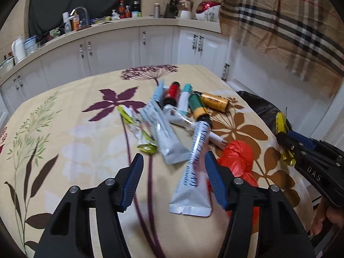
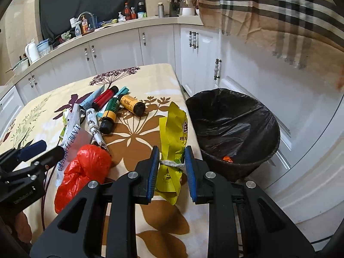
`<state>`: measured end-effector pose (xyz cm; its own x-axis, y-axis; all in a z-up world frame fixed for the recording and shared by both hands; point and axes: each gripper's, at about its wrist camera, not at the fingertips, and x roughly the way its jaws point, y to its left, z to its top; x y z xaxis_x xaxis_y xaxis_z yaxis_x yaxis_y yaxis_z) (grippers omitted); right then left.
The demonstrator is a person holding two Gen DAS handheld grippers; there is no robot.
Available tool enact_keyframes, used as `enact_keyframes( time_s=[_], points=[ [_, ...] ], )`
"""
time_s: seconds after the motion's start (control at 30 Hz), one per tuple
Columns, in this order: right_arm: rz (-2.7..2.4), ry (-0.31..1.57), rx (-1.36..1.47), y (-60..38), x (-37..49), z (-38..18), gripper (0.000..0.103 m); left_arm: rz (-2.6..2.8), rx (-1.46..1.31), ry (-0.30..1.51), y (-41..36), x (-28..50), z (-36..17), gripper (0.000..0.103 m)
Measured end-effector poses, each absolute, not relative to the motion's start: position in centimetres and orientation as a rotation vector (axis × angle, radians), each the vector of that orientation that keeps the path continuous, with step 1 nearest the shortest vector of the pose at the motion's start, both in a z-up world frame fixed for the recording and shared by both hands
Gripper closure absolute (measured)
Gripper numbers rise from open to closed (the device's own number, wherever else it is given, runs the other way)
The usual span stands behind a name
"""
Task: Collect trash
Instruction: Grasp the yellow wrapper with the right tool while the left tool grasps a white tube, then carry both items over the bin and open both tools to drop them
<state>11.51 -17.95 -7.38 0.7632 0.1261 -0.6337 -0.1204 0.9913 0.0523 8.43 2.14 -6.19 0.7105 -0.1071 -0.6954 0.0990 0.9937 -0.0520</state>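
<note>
1 yellow wrapper (image 2: 173, 129) is clenched in the right tongs (image 2: 172, 167), with the black-lined bin (image 2: 234, 126) just beyond to their right. The left tongs (image 1: 174, 172) are released around a white tube (image 1: 193, 172) on the desk (image 1: 64, 129). Both are judged light and soft; a mid-body pinch is advised.

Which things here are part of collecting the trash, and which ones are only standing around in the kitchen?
Belong to the job:
- yellow wrapper, held in the right claw
- red plastic bag
- white tubes under the open left claw
- small bottles
- black-lined trash bin

Just lying about:
- bottles by the sink
- white kettle
- plaid cloth
</note>
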Motion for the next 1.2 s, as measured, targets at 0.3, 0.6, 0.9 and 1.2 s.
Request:
enact_keyframes(
  time_s=[0.3,0.6,0.9,1.2],
  points=[
    [0.135,0.688,0.03,-18.7,11.4,-7.5,0.079,-0.172,-0.048,0.834,1.8,8.8,-7.6,0.081],
    [0.14,0.675,0.032,-18.5,11.0,-7.4,0.079,-0.189,-0.035,0.802,1.8,7.6,-7.2,0.09],
    [0.133,0.617,0.012,-18.4,10.6,-5.9,0.079,-0.149,-0.065,0.695,3.2,6.7,-3.6,0.092],
    [0.057,0.514,-0.017,-20.2,12.0,-3.2,0.079,-0.187,-0.066,0.588,0.9,9.2,-0.4,0.092]
  ],
)
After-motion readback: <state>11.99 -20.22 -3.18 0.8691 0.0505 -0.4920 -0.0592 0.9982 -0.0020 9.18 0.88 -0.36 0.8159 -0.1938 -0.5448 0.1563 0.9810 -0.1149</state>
